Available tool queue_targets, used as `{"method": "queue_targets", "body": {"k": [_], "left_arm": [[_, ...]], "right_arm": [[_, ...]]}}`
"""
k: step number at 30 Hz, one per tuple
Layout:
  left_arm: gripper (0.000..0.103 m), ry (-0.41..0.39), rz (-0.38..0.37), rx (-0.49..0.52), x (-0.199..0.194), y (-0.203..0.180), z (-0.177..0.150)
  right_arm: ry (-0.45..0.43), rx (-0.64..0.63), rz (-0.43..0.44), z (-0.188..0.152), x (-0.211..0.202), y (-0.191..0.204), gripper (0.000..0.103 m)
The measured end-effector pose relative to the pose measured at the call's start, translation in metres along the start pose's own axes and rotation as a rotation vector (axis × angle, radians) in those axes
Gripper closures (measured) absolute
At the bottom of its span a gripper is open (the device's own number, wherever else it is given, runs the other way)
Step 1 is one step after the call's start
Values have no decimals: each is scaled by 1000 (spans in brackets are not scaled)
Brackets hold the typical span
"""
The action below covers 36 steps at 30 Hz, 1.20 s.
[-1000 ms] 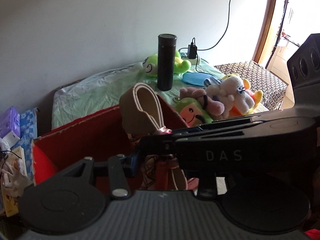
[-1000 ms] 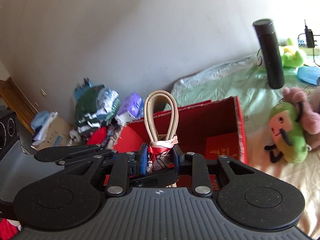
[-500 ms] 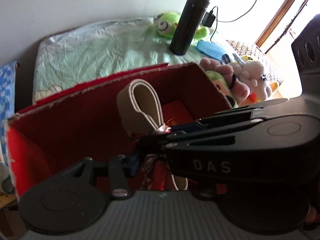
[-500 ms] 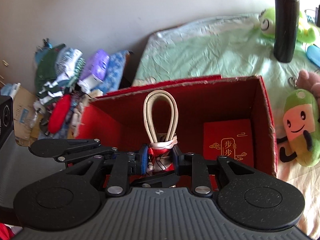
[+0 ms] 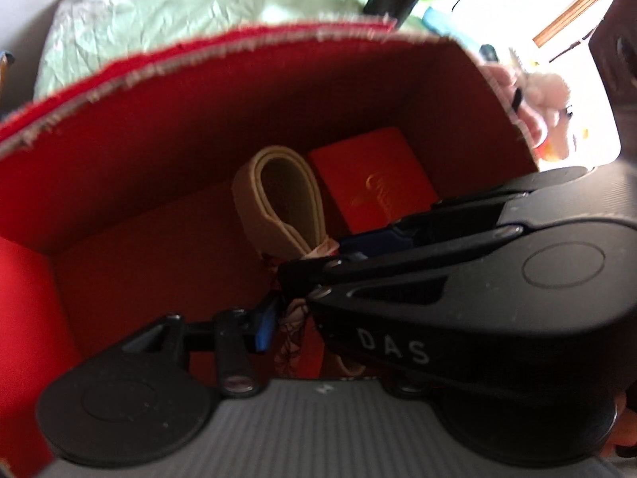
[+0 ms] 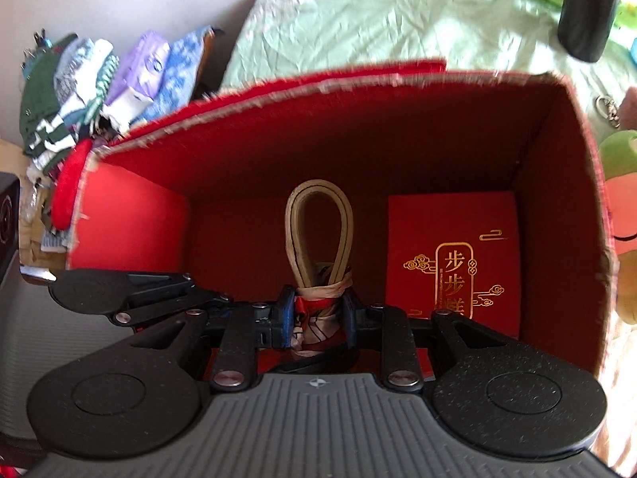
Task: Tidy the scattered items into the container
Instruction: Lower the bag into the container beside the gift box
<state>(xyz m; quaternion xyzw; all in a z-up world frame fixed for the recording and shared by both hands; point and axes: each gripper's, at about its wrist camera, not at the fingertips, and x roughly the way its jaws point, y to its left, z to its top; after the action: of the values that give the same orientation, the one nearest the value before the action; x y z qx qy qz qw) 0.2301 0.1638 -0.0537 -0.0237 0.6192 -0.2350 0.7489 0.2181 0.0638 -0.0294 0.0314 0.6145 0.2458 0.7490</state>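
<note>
A beige loop strap (image 6: 318,231) with a red patterned scarf (image 6: 318,310) tied round its base hangs inside the open red box (image 6: 358,127). My right gripper (image 6: 318,314) is shut on the scarf knot, blue pads on both sides. In the left wrist view the same strap (image 5: 274,199) points toward the box floor. My left gripper (image 5: 290,330) is shut on the scarf lower down. Only its left blue pad (image 5: 262,322) shows, because the right gripper (image 5: 334,257) crosses in front and hides the other finger.
A small red case with gold characters (image 6: 454,263) lies on the box floor at the right. A black flask (image 6: 589,8), green plush toys (image 6: 621,151) and a mint sheet (image 6: 378,24) lie beyond the box. Folded clothes (image 6: 79,91) pile up to the left.
Both grippers have tipped downward and sunk with the strap, from above the box's rim to inside it. The wall and the bed have slid up out of view.
</note>
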Motion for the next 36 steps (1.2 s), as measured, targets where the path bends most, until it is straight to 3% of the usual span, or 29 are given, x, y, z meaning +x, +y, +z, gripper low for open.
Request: {"method": "queue_targets", "body": {"k": [4,10,16,22,30,36], "left_arm": [[58,30,17,1,4,-3,1],[47,71,-9,-88,8,9,2],[47,104,-25,-77,10,6,-1],[39,67,-40,-73,2,5,-4],[38,44,-71,-71,-6,5,-8],[37,56,-81,-34,-8,-2,-9]], "right_arm": [[-3,-25,-21,1,5,-2,76],[-15,2,-16,0,9,-11,75],[-49,63,-17,-2,4,-22,74],[-81,56,-23,-2,0,-24,71],[-202,78,-1,-6,-15,-35,72],[-343,43,46,-12,-28,-33,72]]}}
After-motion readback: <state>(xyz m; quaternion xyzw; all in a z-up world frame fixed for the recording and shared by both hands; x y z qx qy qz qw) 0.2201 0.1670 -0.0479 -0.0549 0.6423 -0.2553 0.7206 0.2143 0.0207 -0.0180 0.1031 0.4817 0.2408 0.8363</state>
